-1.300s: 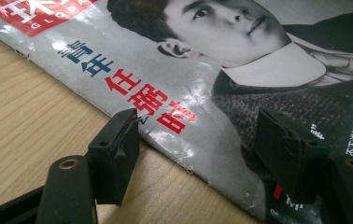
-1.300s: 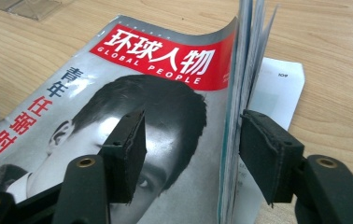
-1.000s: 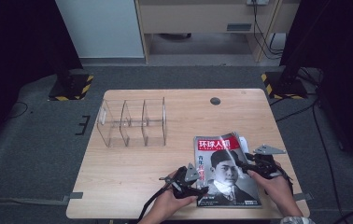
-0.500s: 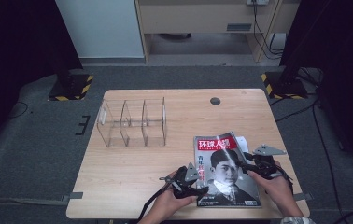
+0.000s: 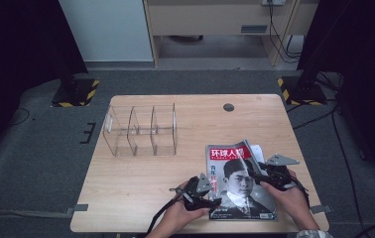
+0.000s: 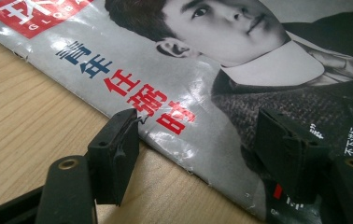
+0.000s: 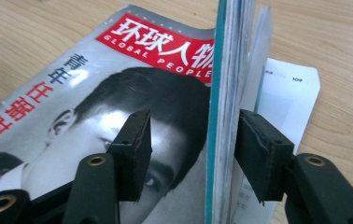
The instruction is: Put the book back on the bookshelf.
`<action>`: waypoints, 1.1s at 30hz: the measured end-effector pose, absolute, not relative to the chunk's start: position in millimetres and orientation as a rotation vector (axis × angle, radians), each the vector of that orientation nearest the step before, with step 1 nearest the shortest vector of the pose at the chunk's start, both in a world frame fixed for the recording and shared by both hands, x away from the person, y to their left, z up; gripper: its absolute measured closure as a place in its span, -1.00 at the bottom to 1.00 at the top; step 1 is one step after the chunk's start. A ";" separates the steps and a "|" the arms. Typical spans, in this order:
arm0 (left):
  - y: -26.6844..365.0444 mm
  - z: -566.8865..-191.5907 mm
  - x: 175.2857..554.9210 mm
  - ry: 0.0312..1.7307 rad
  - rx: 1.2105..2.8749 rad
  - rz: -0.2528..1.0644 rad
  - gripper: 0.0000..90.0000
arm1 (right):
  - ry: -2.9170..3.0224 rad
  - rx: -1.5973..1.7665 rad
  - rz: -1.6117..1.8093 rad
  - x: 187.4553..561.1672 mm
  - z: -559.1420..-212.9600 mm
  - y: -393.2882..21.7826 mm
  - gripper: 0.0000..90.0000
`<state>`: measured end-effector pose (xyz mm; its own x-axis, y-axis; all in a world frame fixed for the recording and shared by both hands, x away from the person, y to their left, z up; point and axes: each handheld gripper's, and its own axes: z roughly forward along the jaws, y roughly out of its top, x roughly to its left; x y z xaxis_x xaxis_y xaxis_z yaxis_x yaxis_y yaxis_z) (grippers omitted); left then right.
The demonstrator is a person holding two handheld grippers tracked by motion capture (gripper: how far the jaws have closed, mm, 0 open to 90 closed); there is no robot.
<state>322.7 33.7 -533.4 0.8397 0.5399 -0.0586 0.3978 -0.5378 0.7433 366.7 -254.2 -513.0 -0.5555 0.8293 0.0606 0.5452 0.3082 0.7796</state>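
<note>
Magazine [image 5: 240, 183] on table [image 5: 141, 188]: left tongs [image 6: 198, 140] straddle its spine, unclamped; right tongs [image 7: 191, 149], just reopening, bracket lifted fore-edge; clear organizer [image 5: 141, 130] awaits.

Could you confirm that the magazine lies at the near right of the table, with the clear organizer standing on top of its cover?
Not quite: the high view shows the clear organizer standing on the bare table, apart from the magazine and farther back to the left. The magazine does lie near right.

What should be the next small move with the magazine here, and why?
Probably close the right hand-held gripper on the magazine's lifted edge. In the right gripper view that edge stands upright between the jaws, with a clear gap to one pad, so it is not yet gripped. The left hand-held gripper straddles the near spine edge, open, so it can steady it.
</note>
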 end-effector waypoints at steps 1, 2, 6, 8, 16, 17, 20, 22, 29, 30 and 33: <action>33.7 -533.4 322.8 0.680 2.209 0.225 -0.32 | 2.223 1.236 1.110 367.0 -513.8 -253.6 0.04; 33.7 -533.4 322.9 0.680 2.209 0.225 -0.32 | 2.227 1.237 1.106 367.3 -514.3 -253.7 0.03; 33.7 -533.4 322.9 0.679 2.210 0.225 -0.32 | 2.218 1.255 1.115 368.5 -515.5 -255.2 0.12; 33.7 -533.3 323.0 0.678 2.210 0.225 -0.32 | 2.219 1.241 1.132 368.0 -513.8 -256.7 0.23; 33.8 -533.2 323.3 0.676 2.212 0.224 -0.32 | 2.239 1.189 1.096 366.3 -513.9 -249.9 0.29; 33.8 -533.2 323.3 0.676 2.212 0.224 -0.32 | 2.238 1.192 1.084 366.4 -514.0 -249.1 0.29; 33.8 -533.3 323.2 0.676 2.211 0.224 -0.32 | 2.223 1.193 1.044 366.4 -513.5 -248.2 0.46; 33.9 -533.4 323.1 0.675 2.210 0.224 -0.32 | 2.213 1.193 1.025 367.3 -512.3 -249.4 0.61; 34.2 -533.7 323.4 0.671 2.208 0.223 -0.33 | 2.197 1.229 1.002 368.8 -513.0 -248.5 0.64; 34.2 -533.7 323.4 0.671 2.208 0.223 -0.33 | 2.207 1.242 1.003 370.0 -514.6 -247.1 0.43; 34.2 -533.8 323.4 0.671 2.206 0.223 -0.33 | 2.213 1.270 0.971 372.1 -518.3 -243.7 0.39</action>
